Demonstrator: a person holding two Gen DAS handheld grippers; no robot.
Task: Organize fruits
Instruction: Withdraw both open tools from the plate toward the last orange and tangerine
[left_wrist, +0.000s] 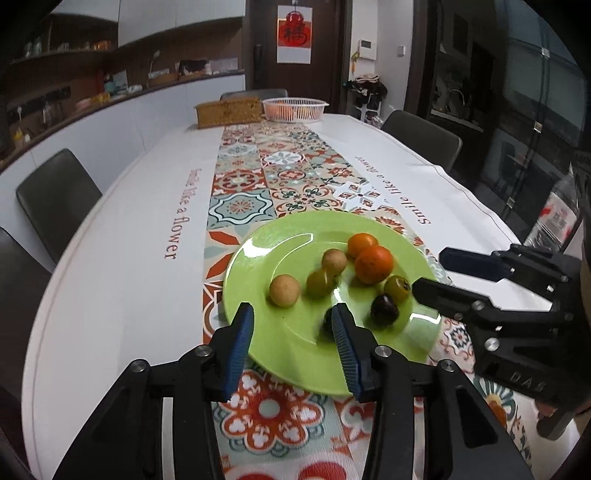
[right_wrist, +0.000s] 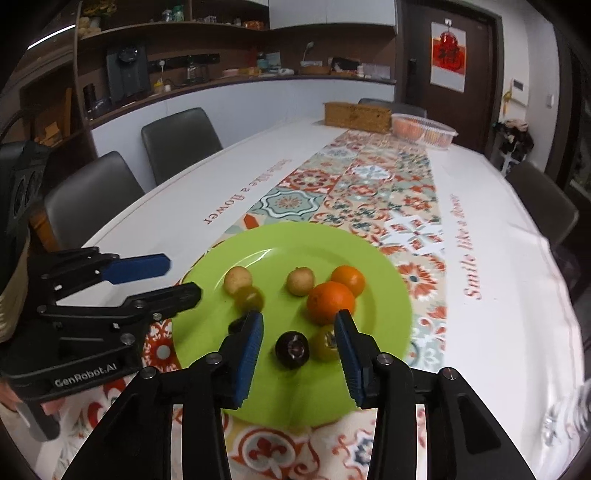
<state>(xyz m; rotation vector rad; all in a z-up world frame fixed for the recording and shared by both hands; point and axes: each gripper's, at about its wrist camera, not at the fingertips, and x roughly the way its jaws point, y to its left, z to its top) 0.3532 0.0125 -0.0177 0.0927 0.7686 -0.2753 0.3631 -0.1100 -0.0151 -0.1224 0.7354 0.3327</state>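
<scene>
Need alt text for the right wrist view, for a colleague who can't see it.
The open right gripper hovers over a green plate of small fruits, a dark fruit between its fingers. The left gripper, also open, reaches in from the left. The plate sits on a patterned table runner.

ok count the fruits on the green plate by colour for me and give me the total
Orange: 2
Tan: 2
Yellow-green: 2
Dark purple: 2
Total on the green plate: 8
</scene>
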